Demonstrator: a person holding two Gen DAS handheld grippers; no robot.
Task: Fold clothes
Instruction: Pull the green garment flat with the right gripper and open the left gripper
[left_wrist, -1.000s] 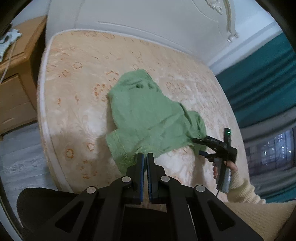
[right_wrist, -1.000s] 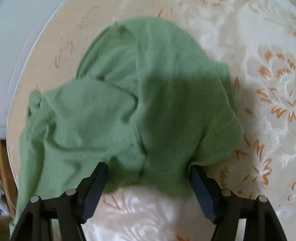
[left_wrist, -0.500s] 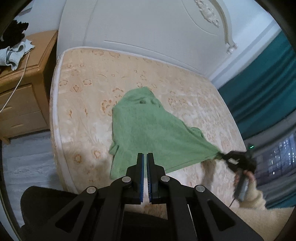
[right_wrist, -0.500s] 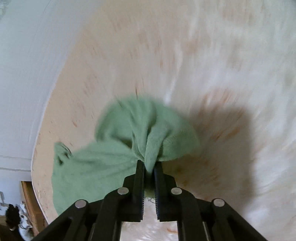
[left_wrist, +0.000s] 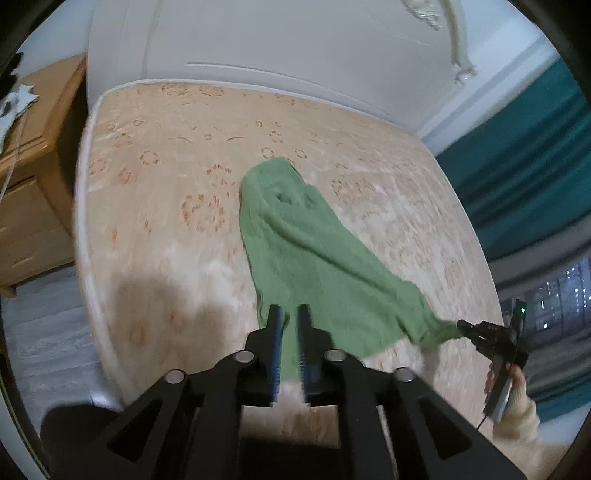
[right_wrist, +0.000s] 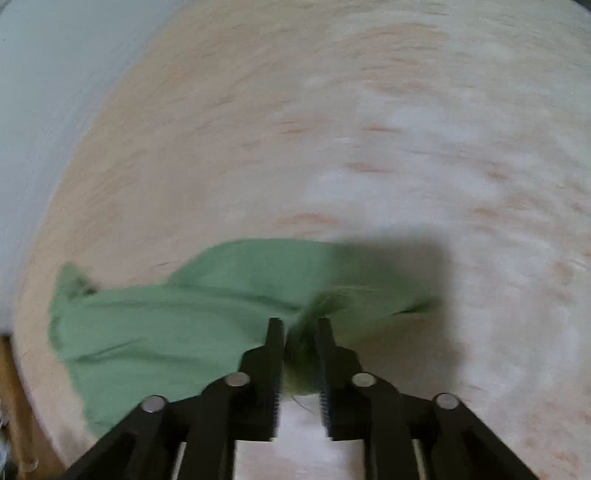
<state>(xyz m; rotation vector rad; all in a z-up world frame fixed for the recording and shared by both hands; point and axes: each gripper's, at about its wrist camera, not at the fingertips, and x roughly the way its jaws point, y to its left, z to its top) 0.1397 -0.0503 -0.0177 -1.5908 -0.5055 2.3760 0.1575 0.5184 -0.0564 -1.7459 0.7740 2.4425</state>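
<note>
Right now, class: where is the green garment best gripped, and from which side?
The near-left corner of the green garment, from the near edge of the mattress: it lies slack and flat there, while the right-hand corner is already pulled taut.

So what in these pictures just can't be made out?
- Which garment the green cloth is: bunched and motion-blurred in both views.
- The bedspread pattern: smeared in the right wrist view.
- The items on the wooden dresser: cut off at the left wrist view's edge.
</note>
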